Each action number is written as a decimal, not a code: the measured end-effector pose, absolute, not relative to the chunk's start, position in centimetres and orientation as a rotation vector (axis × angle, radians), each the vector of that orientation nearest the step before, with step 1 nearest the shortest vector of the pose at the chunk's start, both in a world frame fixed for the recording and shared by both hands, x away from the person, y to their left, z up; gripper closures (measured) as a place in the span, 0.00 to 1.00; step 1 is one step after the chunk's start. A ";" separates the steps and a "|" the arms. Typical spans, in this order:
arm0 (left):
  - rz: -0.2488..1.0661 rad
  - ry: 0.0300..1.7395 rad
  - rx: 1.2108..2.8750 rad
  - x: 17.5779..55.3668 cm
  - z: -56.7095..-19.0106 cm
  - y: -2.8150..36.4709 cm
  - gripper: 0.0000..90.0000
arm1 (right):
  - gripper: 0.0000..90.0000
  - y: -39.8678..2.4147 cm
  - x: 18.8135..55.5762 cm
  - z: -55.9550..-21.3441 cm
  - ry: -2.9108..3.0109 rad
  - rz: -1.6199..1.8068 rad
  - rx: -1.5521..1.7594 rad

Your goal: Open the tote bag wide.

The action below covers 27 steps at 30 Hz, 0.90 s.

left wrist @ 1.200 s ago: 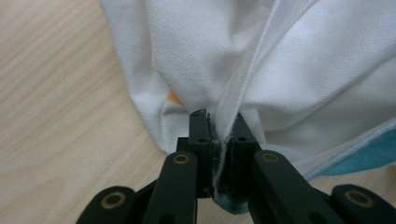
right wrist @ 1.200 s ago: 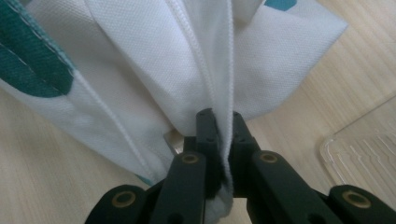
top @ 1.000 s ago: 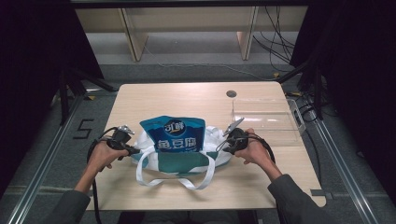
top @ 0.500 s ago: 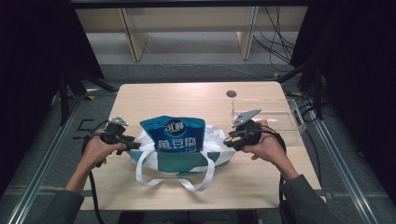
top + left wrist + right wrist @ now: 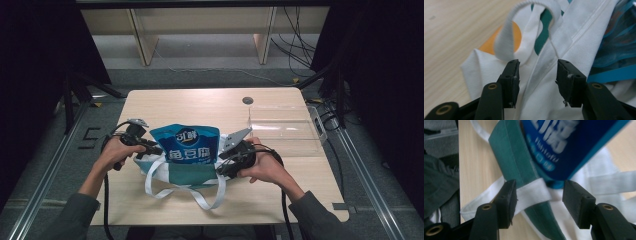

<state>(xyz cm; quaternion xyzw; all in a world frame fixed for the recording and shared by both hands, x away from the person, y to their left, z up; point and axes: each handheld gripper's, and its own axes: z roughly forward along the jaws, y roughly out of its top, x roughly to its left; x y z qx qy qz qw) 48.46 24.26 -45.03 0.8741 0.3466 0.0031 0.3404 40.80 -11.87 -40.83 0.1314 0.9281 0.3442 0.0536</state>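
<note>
A white tote bag [image 5: 156,169] with teal and orange print lies at the table's front middle. A blue snack pouch [image 5: 187,145] sticks out of its mouth. My left gripper [image 5: 151,149] is at the bag's left side; its jaws have just been opening. They stand apart over white bag cloth [image 5: 579,32], beside a handle loop [image 5: 505,42], with no pad pressing. My right gripper [image 5: 223,164] is at the bag's right side and its jaws have just been opening too. They stand wide around a white strap [image 5: 534,193] and teal band [image 5: 514,152] below the pouch [image 5: 564,140], not gripping.
A clear plastic box [image 5: 285,130] stands at the right rear of the wooden table [image 5: 200,105], near a round cable hole [image 5: 247,100]. The bag's long white handles [image 5: 200,197] trail toward the front edge. Shelf legs and cables lie beyond the table.
The left hand has risen a little at the bag's left side. The right hand pulled up and away to the right, then came back closer to the bag. The bag has stayed put.
</note>
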 end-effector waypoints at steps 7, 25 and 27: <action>0.033 0.897 2.267 48.4 -45.3 24.2 0.91 | 0.88 -11.6 40.6 -42.9 2.947 0.945 0.319; 0.071 1.129 2.136 50.7 -48.1 25.1 0.97 | 0.94 -10.2 38.2 -48.1 3.128 0.557 0.290; 0.091 1.119 2.126 50.4 -47.9 25.1 0.96 | 0.94 -10.2 38.2 -48.0 3.124 0.558 0.292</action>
